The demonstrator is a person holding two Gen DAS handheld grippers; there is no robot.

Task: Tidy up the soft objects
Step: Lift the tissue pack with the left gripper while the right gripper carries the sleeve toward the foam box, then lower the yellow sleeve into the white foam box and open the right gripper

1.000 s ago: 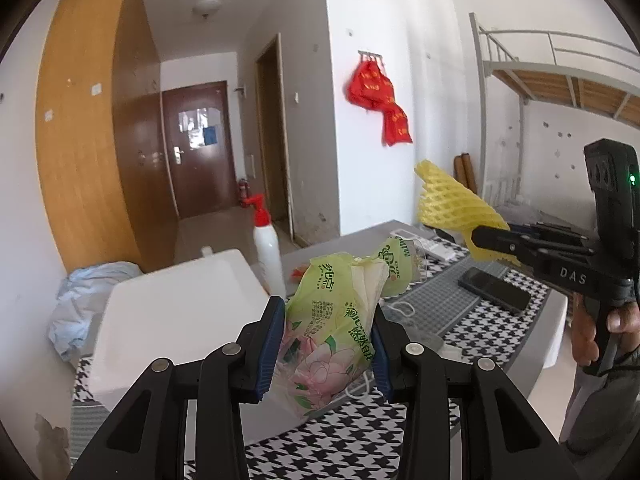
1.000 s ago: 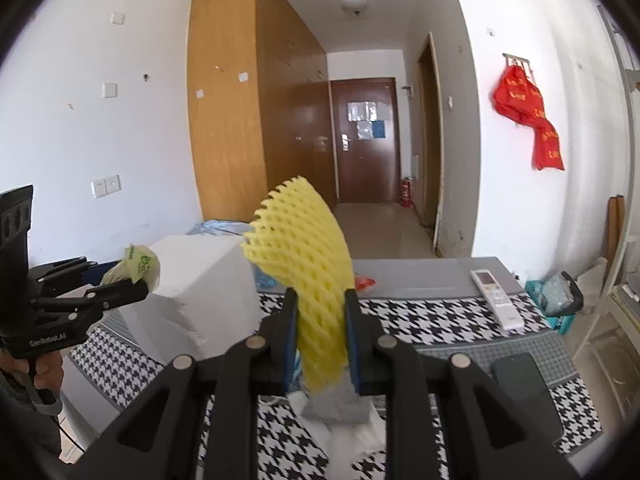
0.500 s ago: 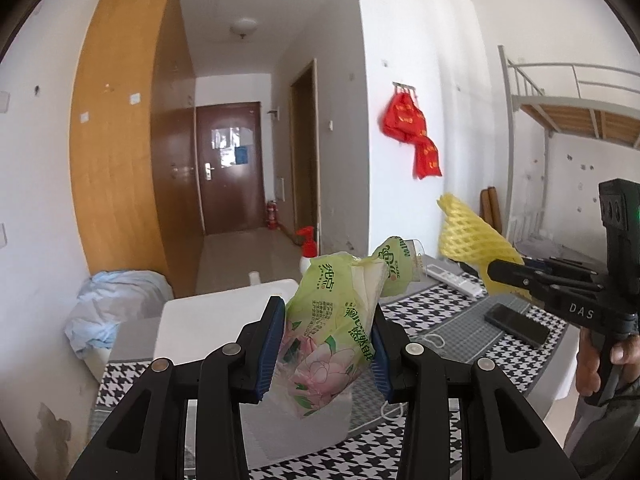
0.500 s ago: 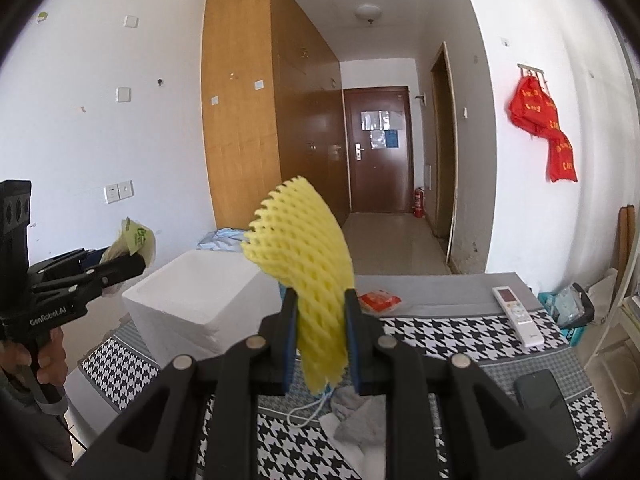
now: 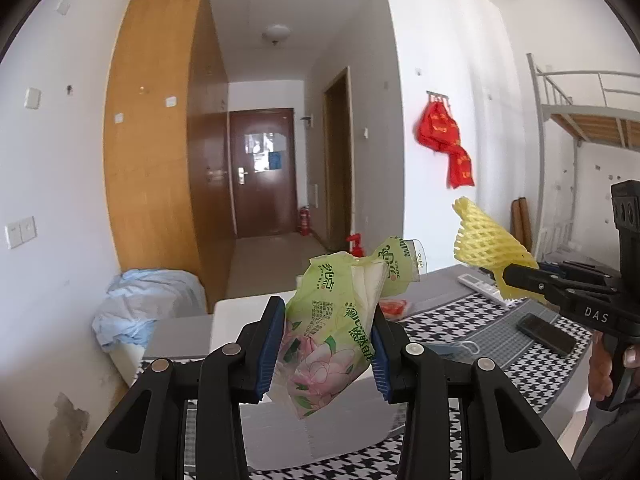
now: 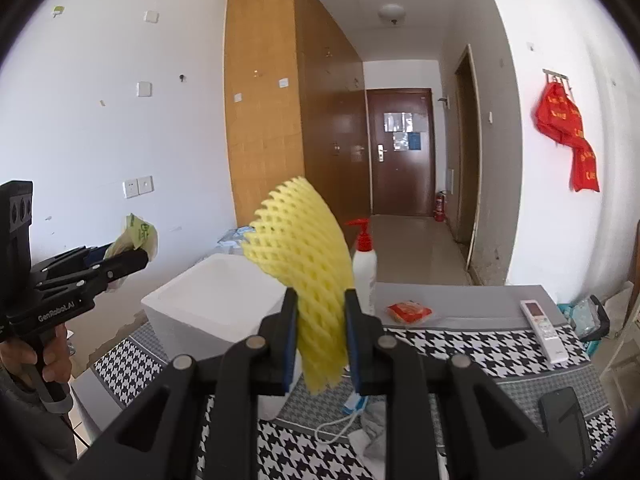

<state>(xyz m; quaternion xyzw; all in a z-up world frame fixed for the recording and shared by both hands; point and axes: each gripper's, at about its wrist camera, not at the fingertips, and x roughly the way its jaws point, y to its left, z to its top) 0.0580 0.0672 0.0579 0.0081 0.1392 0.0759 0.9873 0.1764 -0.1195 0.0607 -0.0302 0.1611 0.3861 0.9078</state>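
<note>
My left gripper [image 5: 328, 346] is shut on a green tissue pack [image 5: 332, 320] with a pink flower print, held in the air above the white foam box [image 5: 256, 316]. My right gripper [image 6: 321, 344] is shut on a yellow foam fruit net [image 6: 308, 276], also held high over the table. In the left wrist view the right gripper [image 5: 516, 276] with the net [image 5: 484, 240] is at the right. In the right wrist view the left gripper [image 6: 132, 260] with the pack [image 6: 138, 236] is at the left, over the foam box [image 6: 216, 300].
On the houndstooth tablecloth [image 6: 472, 348] lie a white remote [image 6: 544, 328], a black phone [image 6: 564, 412], a red packet [image 6: 408, 312], a white spray bottle with red top [image 6: 362, 264], and a cable and cloth [image 6: 360, 424]. A blue bundle [image 5: 140, 304] sits left of the box.
Both grippers have risen with their loads; the table and foam box now sit lower in both views. The grips on the tissue pack and the net are unchanged.
</note>
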